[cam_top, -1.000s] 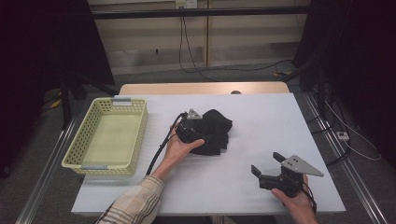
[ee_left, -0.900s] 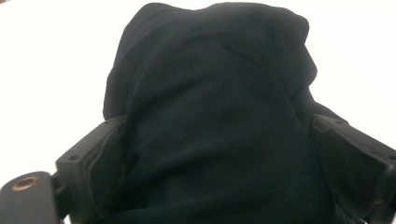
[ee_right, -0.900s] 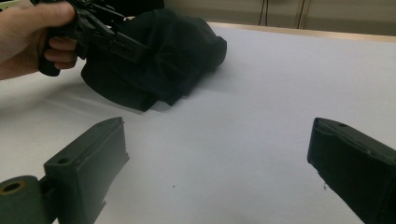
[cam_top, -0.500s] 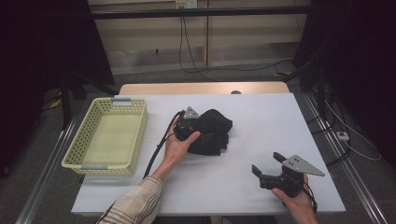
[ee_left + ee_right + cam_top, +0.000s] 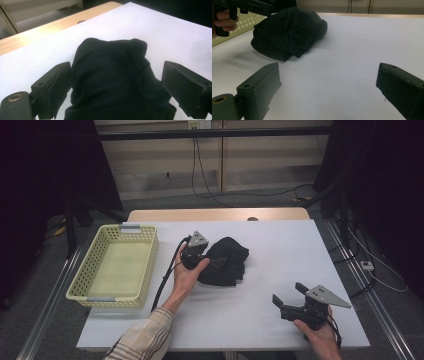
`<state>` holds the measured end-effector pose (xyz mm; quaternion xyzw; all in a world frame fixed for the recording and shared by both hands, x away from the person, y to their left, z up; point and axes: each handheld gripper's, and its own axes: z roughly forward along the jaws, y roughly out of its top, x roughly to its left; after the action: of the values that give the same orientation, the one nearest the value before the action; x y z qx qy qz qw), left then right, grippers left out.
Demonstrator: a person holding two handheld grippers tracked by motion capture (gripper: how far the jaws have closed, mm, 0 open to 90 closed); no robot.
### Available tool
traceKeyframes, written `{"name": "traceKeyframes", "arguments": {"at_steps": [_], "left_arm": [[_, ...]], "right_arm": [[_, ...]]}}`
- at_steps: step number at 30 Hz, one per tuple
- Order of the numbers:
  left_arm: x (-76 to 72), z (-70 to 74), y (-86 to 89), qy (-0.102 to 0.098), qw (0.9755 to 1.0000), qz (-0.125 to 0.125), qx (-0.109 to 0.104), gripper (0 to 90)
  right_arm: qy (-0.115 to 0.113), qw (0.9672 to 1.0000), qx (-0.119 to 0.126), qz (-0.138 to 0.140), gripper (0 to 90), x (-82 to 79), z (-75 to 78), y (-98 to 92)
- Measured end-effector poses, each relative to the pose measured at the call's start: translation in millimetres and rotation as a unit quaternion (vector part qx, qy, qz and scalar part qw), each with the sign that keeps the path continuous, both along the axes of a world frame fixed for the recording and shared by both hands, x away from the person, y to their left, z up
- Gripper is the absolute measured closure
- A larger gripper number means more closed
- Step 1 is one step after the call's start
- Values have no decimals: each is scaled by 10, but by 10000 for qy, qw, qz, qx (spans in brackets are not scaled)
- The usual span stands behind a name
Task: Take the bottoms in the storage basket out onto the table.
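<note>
A crumpled black cloth (image 5: pixel 226 261) lies in the middle of the white table (image 5: pixel 280 245). My left gripper (image 5: pixel 200 257) sits at its left edge, held in a hand. In the left gripper view the cloth (image 5: pixel 112 82) bulges up between the two jaws of the left gripper (image 5: pixel 116 66). They stand wide and have just been closing a little, and the pads do not visibly squeeze the fabric. My right gripper (image 5: pixel 289 294) rests near the front right of the table, open and empty. The right gripper view shows the right gripper (image 5: pixel 328 66) over bare table, with the cloth (image 5: pixel 289 30) farther off.
A pale yellow perforated basket (image 5: pixel 145 265) stands on the table's left side with nothing in it. The left gripper's black cable (image 5: pixel 165 280) trails down between basket and forearm. A wooden strip (image 5: pixel 220 214) runs along the far edge.
The left hand has risen slightly and shifted a little to the left at the cloth's edge. The right hand has kept still.
</note>
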<state>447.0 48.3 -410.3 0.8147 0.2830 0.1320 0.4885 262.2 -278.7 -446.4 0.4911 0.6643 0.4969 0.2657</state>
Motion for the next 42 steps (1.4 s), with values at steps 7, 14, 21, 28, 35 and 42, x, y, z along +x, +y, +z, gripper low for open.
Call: {"name": "traceKeyframes", "arguments": {"at_steps": [7, 14, 21, 28, 35, 42], "left_arm": [[1, 82, 60, -126, 9996, 137, -197, 97], [-20, 93, 76, -50, 9999, 96, -62, 79], [-121, 154, 86, -157, 9999, 58, 30, 74], [-202, 205, 84, -70, 10000, -18, -60, 64], [-313, 282, 91, -234, 9997, -68, -55, 64], [-388, 331, 186, -305, 9994, 56, -160, 64]], "right_arm": [[-125, 9998, -113, -44, 54, 4, 3, 20], [-40, 9999, -131, 35, 52, 43, -16, 43], [-1, 9999, -141, 61, 43, 32, -6, 66], [-3, 9998, -191, 109, 43, 27, -1, 95], [-49, 9996, -228, 132, 42, -2, 14, 111], [-27, 9996, -260, 137, 42, -2, 12, 126]]}}
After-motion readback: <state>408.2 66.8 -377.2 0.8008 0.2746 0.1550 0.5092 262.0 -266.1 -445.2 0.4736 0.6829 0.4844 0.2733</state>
